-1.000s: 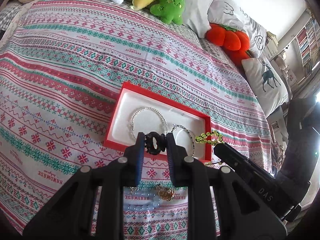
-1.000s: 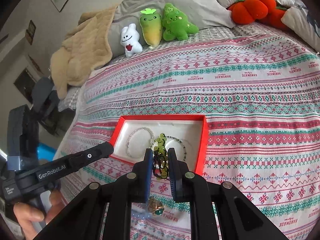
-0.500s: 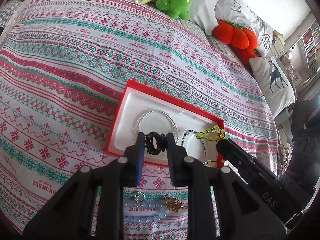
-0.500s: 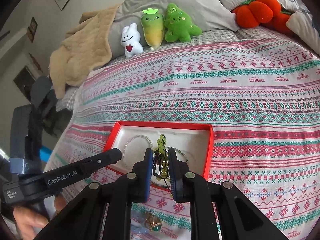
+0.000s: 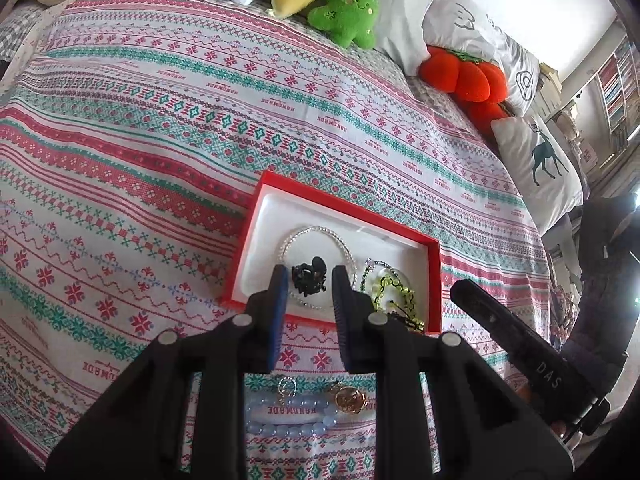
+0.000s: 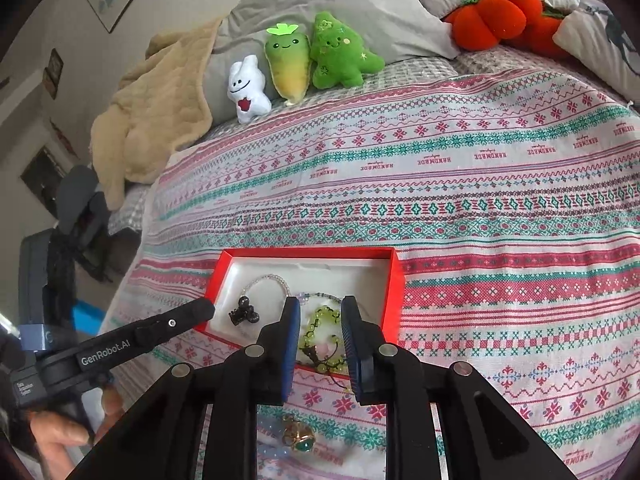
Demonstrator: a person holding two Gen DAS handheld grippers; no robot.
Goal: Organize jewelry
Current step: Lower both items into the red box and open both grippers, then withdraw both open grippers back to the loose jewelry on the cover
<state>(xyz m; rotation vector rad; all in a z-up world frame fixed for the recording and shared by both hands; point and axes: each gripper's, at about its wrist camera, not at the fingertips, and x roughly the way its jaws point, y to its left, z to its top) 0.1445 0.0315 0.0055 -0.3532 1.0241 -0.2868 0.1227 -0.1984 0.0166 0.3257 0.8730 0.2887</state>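
Observation:
A red box (image 5: 344,200) with a white lining lies on the patterned bedspread. Inside it are a clear bead bracelet (image 5: 316,232), a black hair tie (image 5: 310,280) and a green bead bracelet (image 6: 320,332). My left gripper (image 5: 310,276) hovers at the box's near edge. Its jaws stand slightly apart, and the black hair tie (image 6: 244,312) rests on the lining just past the tips. My right gripper (image 6: 320,308) is over the box's front edge with its jaws opening. The green bracelet lies loose between and below them, draped partly over the rim.
On the bedspread in front of the box lie a pale blue bead bracelet (image 5: 288,416), a gold piece (image 5: 350,398) and a gold ring with a green stone (image 6: 302,438). Plush toys (image 6: 312,60), pillows and a beige blanket (image 6: 156,108) line the far side. A hand (image 6: 60,436) holds the left gripper.
The black hair tie has left the left jaws and now lies in the box. The right jaws have widened and the green bracelet has dropped into the box.

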